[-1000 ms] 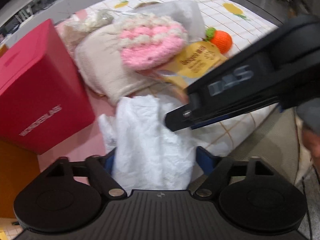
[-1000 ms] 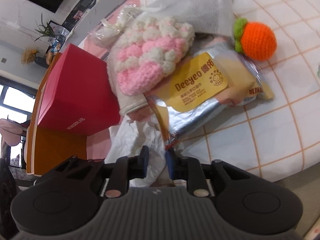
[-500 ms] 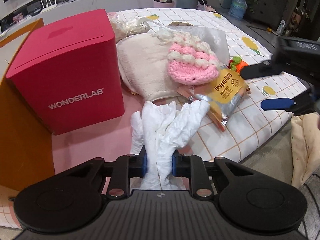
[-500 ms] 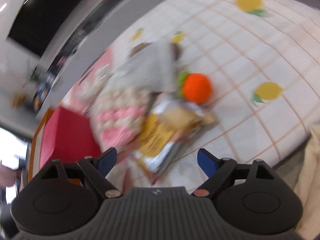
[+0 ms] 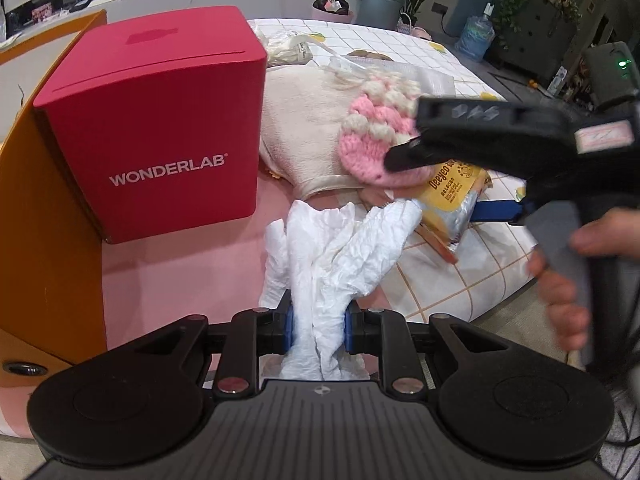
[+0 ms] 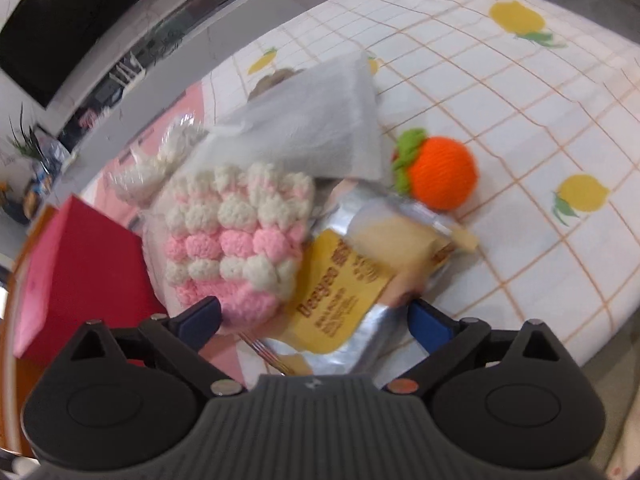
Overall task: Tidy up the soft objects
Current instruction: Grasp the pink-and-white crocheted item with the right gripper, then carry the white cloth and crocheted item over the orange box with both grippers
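My left gripper (image 5: pixel 318 328) is shut on a crumpled white sheet (image 5: pixel 340 240), which trails forward over the pink cover. My right gripper (image 6: pixel 316 318) hangs over the silver and yellow snack pack (image 6: pixel 348 296). Its jaws are opening wide, with the pack's near end between them and no pad pressing on it. A pink and white crocheted pouch (image 6: pixel 236 240) lies on a cream cloth (image 5: pixel 304 120) just left of the pack. An orange knitted fruit (image 6: pixel 440 172) sits to the right. In the left wrist view the right gripper (image 5: pixel 436 186) reaches in from the right.
A red WONDERLAB box (image 5: pixel 160 120) stands at the left beside an orange panel (image 5: pixel 40 220). A clear bag (image 6: pixel 304 120) lies behind the pouch. The lemon-print cover (image 6: pixel 520 120) spreads to the right. A person's hand (image 5: pixel 568 280) grips the right tool near the bed's edge.
My left gripper closed on the white sheet and drew back toward me. The right gripper went from nearly shut at the pack's edge to wide open, swung away, then returned over the pack.
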### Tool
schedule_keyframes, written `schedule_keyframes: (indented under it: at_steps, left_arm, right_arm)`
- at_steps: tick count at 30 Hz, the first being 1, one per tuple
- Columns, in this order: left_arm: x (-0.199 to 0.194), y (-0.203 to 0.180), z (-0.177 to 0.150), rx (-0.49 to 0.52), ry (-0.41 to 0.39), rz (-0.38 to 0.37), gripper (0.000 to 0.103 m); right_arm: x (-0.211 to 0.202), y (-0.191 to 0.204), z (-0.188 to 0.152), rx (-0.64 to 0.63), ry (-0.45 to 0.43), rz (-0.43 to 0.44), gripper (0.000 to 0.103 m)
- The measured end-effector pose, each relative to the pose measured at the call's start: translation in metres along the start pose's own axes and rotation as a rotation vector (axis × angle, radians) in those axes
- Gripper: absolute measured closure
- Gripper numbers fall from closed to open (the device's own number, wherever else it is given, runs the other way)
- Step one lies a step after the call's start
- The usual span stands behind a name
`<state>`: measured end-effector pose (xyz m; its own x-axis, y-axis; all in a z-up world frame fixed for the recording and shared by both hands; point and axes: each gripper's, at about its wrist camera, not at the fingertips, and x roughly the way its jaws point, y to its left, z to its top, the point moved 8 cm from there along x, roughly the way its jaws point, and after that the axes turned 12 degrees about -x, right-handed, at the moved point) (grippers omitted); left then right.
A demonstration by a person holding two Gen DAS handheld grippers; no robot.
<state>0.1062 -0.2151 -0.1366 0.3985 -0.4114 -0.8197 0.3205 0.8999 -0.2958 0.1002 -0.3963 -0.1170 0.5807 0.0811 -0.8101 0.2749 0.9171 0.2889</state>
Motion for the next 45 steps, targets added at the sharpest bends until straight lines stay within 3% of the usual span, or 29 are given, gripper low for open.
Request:
schedule_keyframes:
  at_steps: [4, 11, 16, 18, 20, 25, 28, 36, 38, 41, 45]
  left_arm:
    - [-0.001, 0.001, 0.0, -0.01, 0.0, -0.007, 0.078]
    - [-0.002, 0.002, -0.002, -0.009, 0.01, -0.004, 0.078]
    - [-0.004, 0.006, -0.003, -0.023, 0.009, -0.007, 0.078]
    - [-0.005, 0.007, -0.003, -0.026, 0.011, -0.008, 0.078]
    - [-0.006, 0.009, -0.003, -0.028, 0.01, -0.01, 0.078]
    - [-0.007, 0.011, -0.005, -0.026, 0.005, -0.018, 0.078]
    - [-0.005, 0.01, -0.005, -0.023, 0.004, -0.019, 0.078]
    - [-0.006, 0.012, -0.005, -0.029, 0.001, -0.034, 0.078]
    - [-0.007, 0.013, -0.005, -0.032, 0.0, -0.035, 0.078]
    - [-0.007, 0.013, -0.006, -0.03, 0.0, -0.028, 0.079]
    - [-0.012, 0.012, -0.006, -0.025, -0.011, -0.006, 0.081]
  right_arm:
    - [0.011, 0.021, -0.008, -0.199, -0.009, -0.116, 0.002]
    - [0.016, 0.028, -0.022, -0.497, 0.113, -0.16, 0.015]
    - [-0.002, 0.006, -0.033, -0.47, 0.195, -0.112, 0.018]
    - [-0.015, -0.003, -0.03, -0.435, 0.163, -0.094, 0.015]
    - [-0.031, -0.001, -0.021, -0.472, 0.074, -0.073, 0.011]
    - [-0.063, 0.037, -0.013, -0.751, -0.184, 0.028, 0.011]
    - [-0.05, 0.055, -0.022, -0.881, -0.164, 0.053, 0.015]
    - [-0.026, 0.082, -0.039, -1.061, -0.124, 0.109, 0.044]
    - [-0.025, 0.087, -0.042, -1.085, -0.129, 0.125, 0.059]
    - [-0.024, 0.094, -0.05, -1.121, -0.133, 0.156, 0.072]
    - [-0.028, 0.082, -0.039, -0.971, -0.092, 0.173, 0.075]
